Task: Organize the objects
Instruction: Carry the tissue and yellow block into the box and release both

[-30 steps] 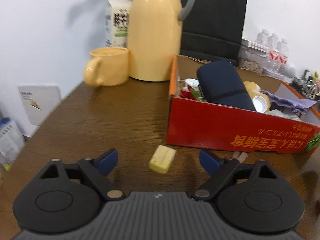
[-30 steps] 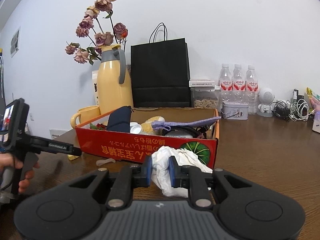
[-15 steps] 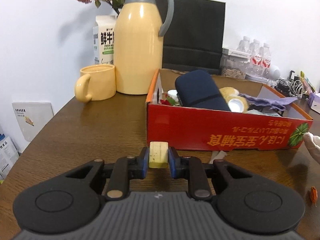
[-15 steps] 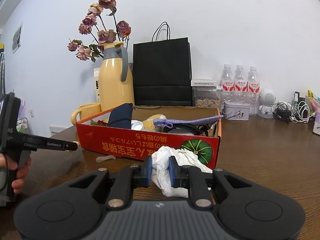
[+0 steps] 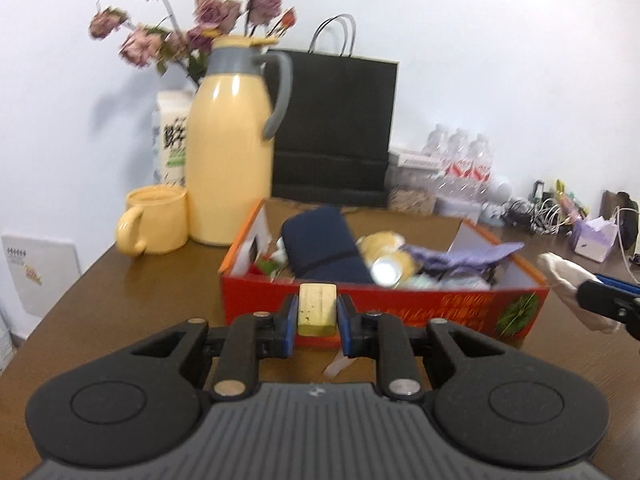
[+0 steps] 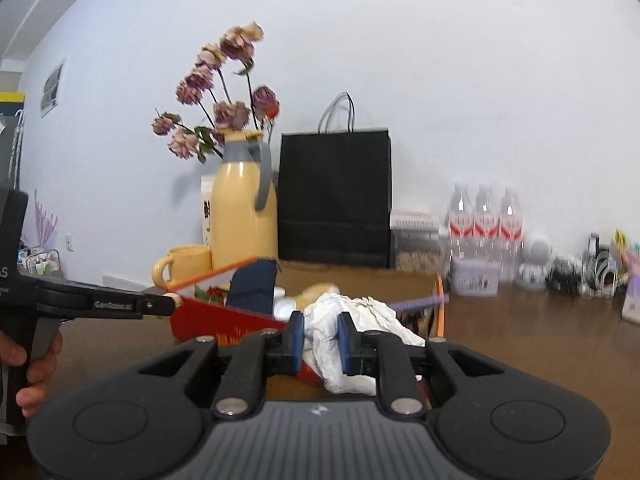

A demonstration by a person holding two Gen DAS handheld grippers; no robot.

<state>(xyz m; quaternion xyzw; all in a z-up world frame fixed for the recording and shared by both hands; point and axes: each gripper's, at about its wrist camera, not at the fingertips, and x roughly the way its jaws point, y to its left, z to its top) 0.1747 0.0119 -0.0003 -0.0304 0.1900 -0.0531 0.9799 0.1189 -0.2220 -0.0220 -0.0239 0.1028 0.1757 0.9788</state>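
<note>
The red box (image 5: pixel 384 312) is being seen standing on the counter (image 5: pixel 132 292) at twelve o'clock from both grippers, its long axis running from nine to three o'clock across the left wrist view, and the coming move is judged to be turning on its near wall being cleared. The crumpled white bag (image 6: pixel 352 320) is being pinched by the right gripper (image 6: pixel 320 340), which appears already level with the box's rim, so the right hand is judged the nearer. The small yellow block (image 5: pixel 317 309) is being pinched by the left gripper (image 5: pixel 317 326), held just before the red wall, its long axis pointing toward twelve o'clock. The box's crowded inside is being shown best in the left wrist view; the hand (image 6: pixel 32 364) carrying the left gripper is being shown only in the right wrist view, at nine o'clock.
</note>
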